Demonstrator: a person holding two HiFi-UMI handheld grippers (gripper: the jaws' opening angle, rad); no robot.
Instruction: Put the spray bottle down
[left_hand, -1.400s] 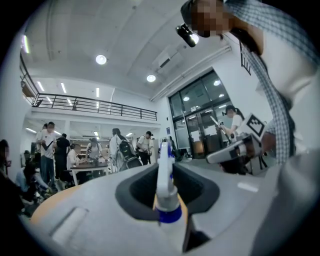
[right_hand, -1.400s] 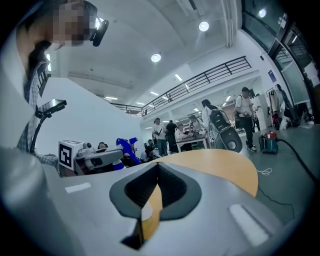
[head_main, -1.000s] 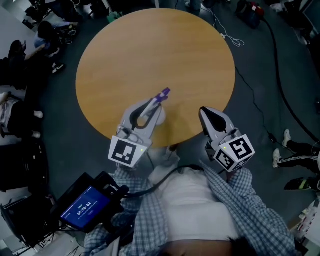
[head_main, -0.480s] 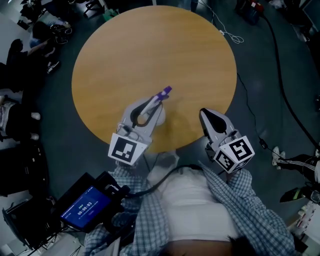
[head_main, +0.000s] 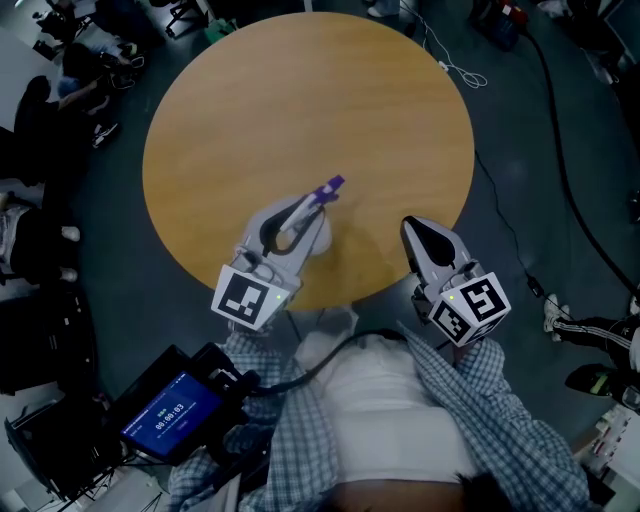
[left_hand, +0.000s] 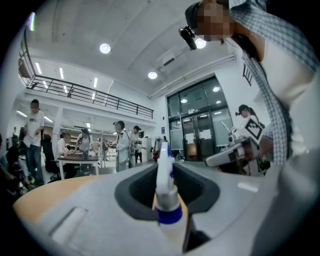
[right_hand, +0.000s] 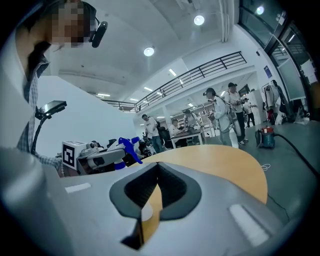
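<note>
1. While the left gripper (head_main: 300, 215) is clamping the spray bottle (left_hand: 164, 192) between its jaws, the put-down step is only beginning. The bottle is hanging over the near part of the round table (head_main: 300, 100), and I cannot tell whether it is touching the wood.
2. By my judgement, the next move is calling for lowering the bottle until it is resting on the tabletop, then easing the jaws apart and drawing back without tipping it.
3. The right gripper (head_main: 418, 232) is idling by the table's near edge, jaws together with nothing between them.
4. The bottle is lying level along the jaws, nozzle pointing away from the person, showing a pale neck, a blue collar and a purple-blue trigger head.
</note>
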